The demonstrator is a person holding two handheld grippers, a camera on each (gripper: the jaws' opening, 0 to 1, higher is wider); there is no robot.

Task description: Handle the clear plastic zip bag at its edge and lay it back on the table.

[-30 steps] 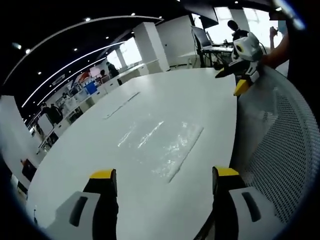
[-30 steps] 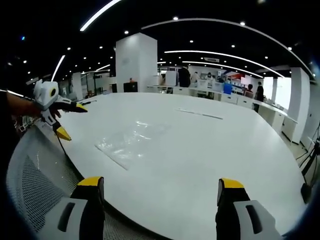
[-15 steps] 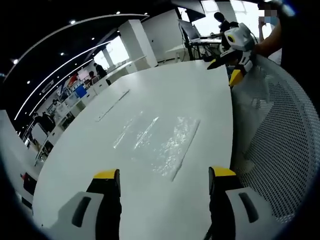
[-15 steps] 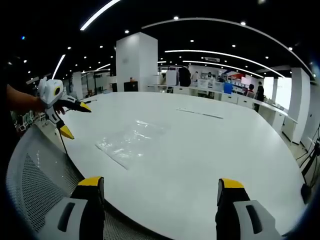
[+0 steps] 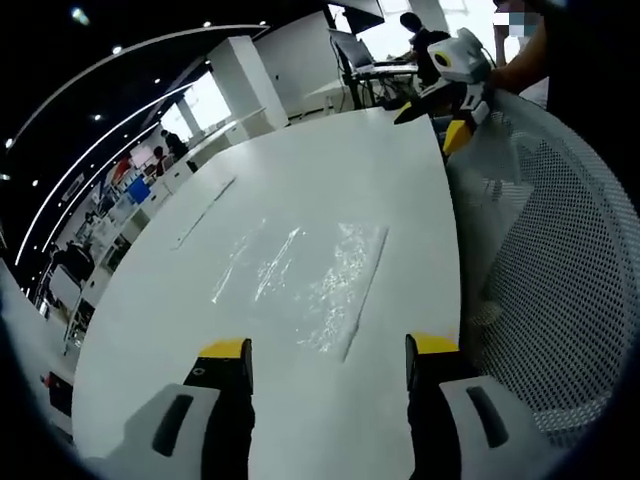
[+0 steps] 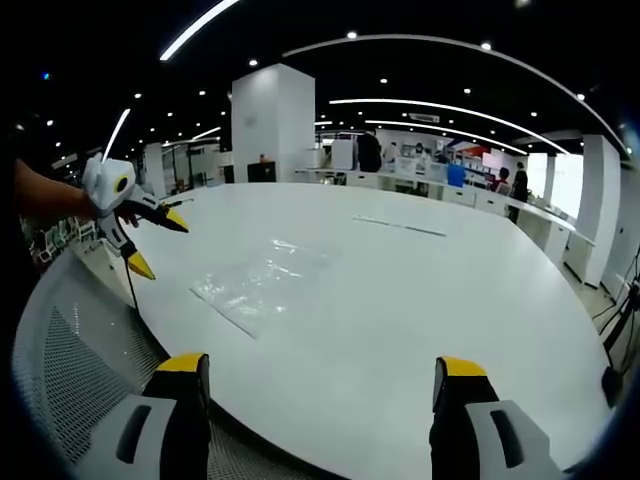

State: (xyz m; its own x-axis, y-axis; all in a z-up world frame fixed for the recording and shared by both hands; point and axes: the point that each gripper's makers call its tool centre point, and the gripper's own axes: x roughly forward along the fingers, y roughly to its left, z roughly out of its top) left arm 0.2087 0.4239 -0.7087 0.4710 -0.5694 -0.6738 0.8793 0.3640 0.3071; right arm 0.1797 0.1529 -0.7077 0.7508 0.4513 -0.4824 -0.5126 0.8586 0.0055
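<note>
Both grippers (left [image 5: 325, 352], right [image 6: 317, 372]) jaws open, empty; bag [image 5: 322, 285] flat on desk [image 5: 400, 170]: thin edge may slip the pinch.

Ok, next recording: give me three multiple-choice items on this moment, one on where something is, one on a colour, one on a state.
1. Where is the clear zip bag?
A. flat on the white table
B. held in a claw
C. on the mesh chair

2. What colour are the claw tips?
A. red
B. yellow
C. blue

3. What state is the left claw in?
A. shut on the bag
B. open, holding nothing
C. shut, holding nothing

Key: 1 A, the bag lies flat with no claw touching it. 2 B, yellow caps show on the jaws in both views. 3 B, its jaws stand apart short of the bag.
</note>
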